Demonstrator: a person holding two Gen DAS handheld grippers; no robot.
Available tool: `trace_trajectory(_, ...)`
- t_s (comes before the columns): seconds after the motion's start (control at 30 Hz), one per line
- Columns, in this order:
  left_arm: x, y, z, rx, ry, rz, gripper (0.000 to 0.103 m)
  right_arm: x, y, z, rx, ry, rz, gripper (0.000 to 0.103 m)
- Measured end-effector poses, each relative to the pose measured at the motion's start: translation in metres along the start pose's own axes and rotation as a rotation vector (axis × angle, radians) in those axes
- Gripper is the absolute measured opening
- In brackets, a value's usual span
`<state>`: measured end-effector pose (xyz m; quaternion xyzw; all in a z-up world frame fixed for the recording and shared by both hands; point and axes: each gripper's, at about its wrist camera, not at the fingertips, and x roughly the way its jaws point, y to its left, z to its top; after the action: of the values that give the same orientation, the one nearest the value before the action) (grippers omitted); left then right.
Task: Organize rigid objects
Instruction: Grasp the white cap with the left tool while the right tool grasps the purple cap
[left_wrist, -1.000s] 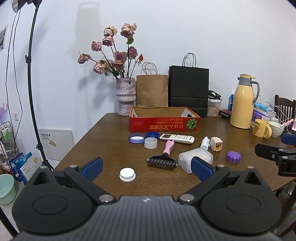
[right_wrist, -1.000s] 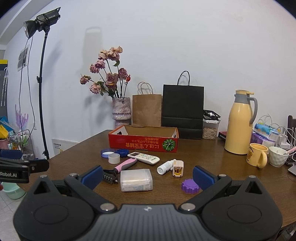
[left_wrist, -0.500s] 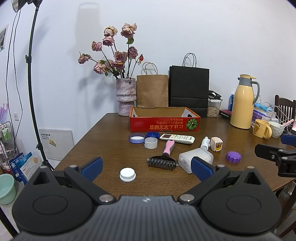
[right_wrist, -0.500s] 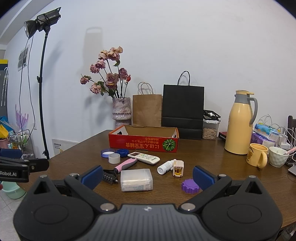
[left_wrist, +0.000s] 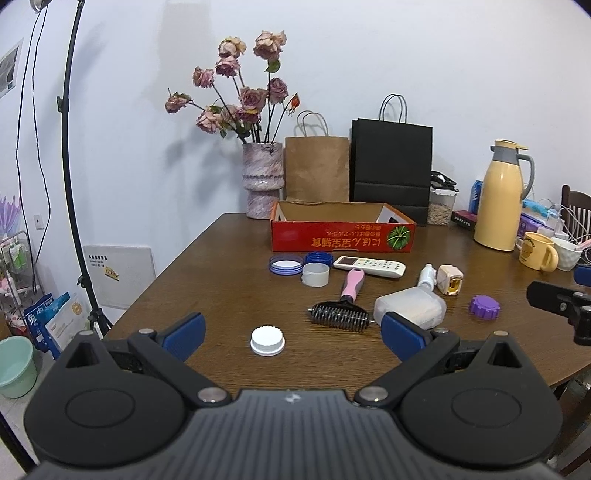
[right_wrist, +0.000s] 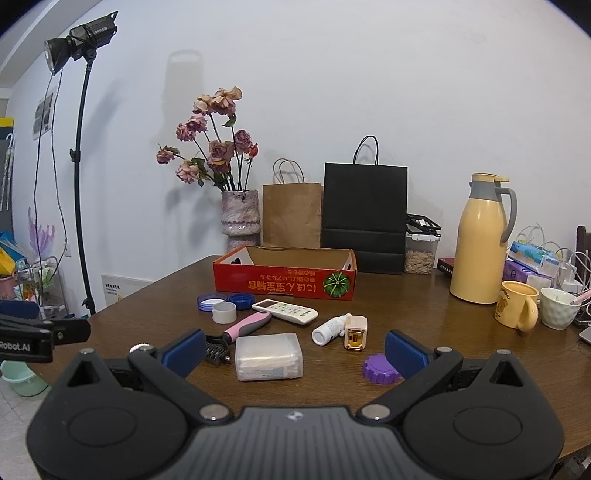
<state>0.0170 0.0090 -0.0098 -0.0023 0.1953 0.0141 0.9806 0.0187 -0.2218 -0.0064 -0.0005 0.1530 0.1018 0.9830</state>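
Clutter lies loose on the table (left_wrist: 229, 266) before the empty red box (left_wrist: 343, 230), so we hold the left gripper (left_wrist: 291, 330) and right gripper (right_wrist: 295, 349) spread, empty, above the white cap (left_wrist: 267, 340) and clear case (right_wrist: 268, 356).

Both wrist cameras face the red box (left_wrist: 343, 230) across the table (right_wrist: 424, 310).

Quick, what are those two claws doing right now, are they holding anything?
Left claw: open, holding nothing; a white cap lies on the table between its fingers.
Right claw: open, holding nothing, above a clear plastic box.
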Motion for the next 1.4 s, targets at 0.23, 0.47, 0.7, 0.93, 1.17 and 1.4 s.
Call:
trace_trajectory(0.23,0.02,0.007,-0.004,-0.011,0.023,0.012,0.103,0.018,0.0,-0.003,-0.004,0.007,0.005,0.103)
trace_trajectory(0.47,0.044,0.012,-0.006,-0.018,0.054,0.022,0.103,0.04,-0.006,-0.007,0.004,0.028,-0.003,0.103)
trace_trajectory(0.7,0.072,0.016,-0.009,-0.032,0.096,0.032,0.103,0.064,-0.017,-0.011,0.008,0.047,-0.021,0.103)
trace_trajectory(0.93,0.101,0.022,-0.011,-0.037,0.136,0.042,0.103,0.085,-0.033,-0.017,0.023,0.066,-0.039,0.103)
trace_trajectory(1.17,0.131,0.029,-0.014,-0.048,0.179,0.062,0.103,0.11,-0.052,-0.021,0.038,0.098,-0.067,0.103)
trace_trajectory(1.4,0.159,0.034,-0.019,-0.059,0.224,0.088,0.102,0.143,-0.068,-0.028,0.038,0.151,-0.093,0.103)
